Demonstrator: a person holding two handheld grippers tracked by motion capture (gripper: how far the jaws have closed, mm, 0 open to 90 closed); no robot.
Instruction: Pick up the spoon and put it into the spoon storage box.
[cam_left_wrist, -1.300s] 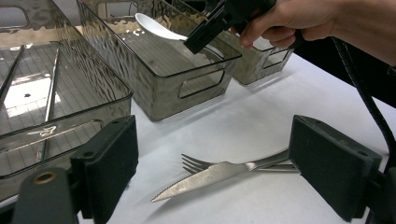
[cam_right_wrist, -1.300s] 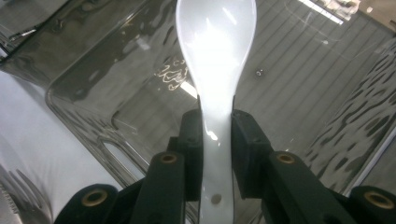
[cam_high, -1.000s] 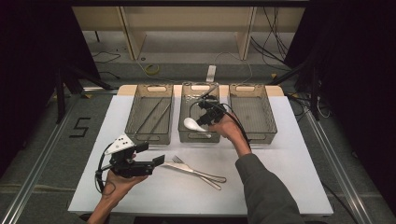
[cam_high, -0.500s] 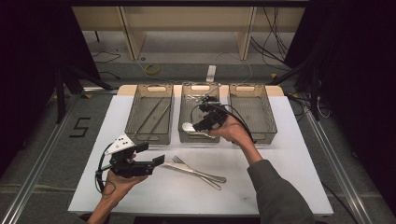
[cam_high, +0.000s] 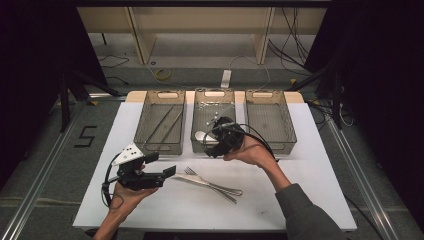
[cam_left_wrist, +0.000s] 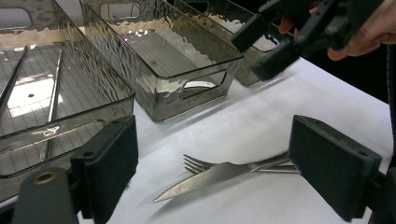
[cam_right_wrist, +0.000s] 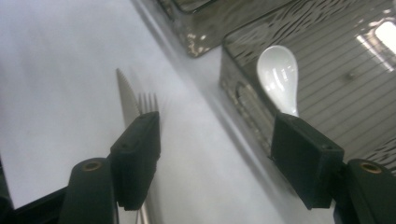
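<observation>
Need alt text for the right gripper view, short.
The right gripper, jaws open and empty, looks down at a white spoon lying in a clear ribbed bin. Left of it, a knife and fork lie on the white table.

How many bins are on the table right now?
3, in a row at the table's far edge: left bin holding long thin utensils, middle bin holding a white spoon, right bin with nothing visible inside. None seem hidden.
</observation>
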